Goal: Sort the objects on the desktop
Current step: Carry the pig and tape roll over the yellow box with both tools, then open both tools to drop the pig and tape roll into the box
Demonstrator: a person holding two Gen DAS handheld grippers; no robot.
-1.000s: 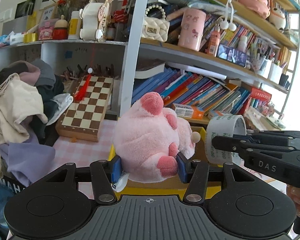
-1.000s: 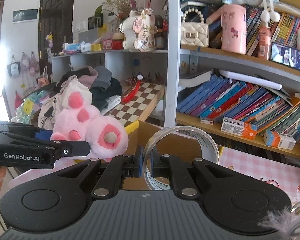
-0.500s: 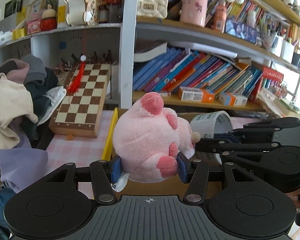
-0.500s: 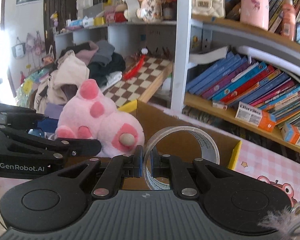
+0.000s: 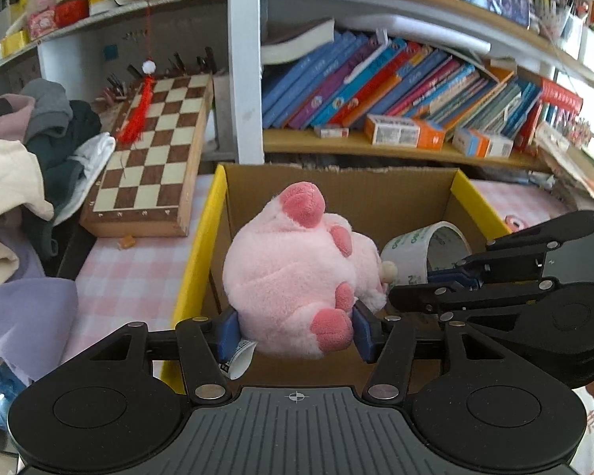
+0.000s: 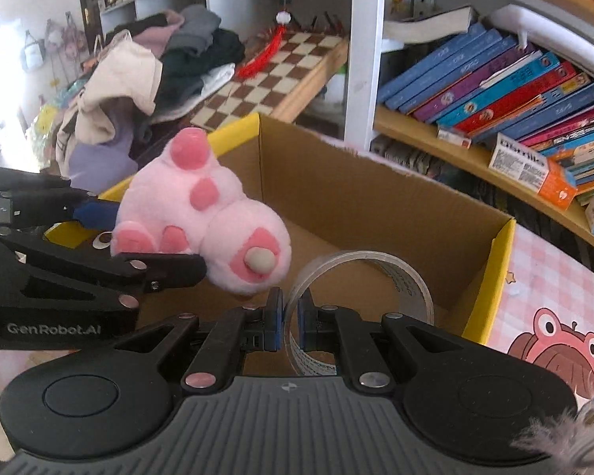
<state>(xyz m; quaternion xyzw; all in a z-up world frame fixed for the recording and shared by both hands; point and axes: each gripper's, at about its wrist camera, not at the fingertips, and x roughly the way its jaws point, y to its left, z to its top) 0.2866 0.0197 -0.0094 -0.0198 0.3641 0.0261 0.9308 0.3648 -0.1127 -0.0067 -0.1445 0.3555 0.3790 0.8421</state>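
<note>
The left gripper (image 5: 295,330) held the pink plush toy (image 5: 297,273) between its pads, jaws easing apart; soft and light, it seemed best gripped round its body; the right gripper (image 6: 291,322) pinched the tape roll (image 6: 360,301) wall, stiff and slick; since earlier, both had sunk into the cardboard box (image 6: 376,206).
</note>
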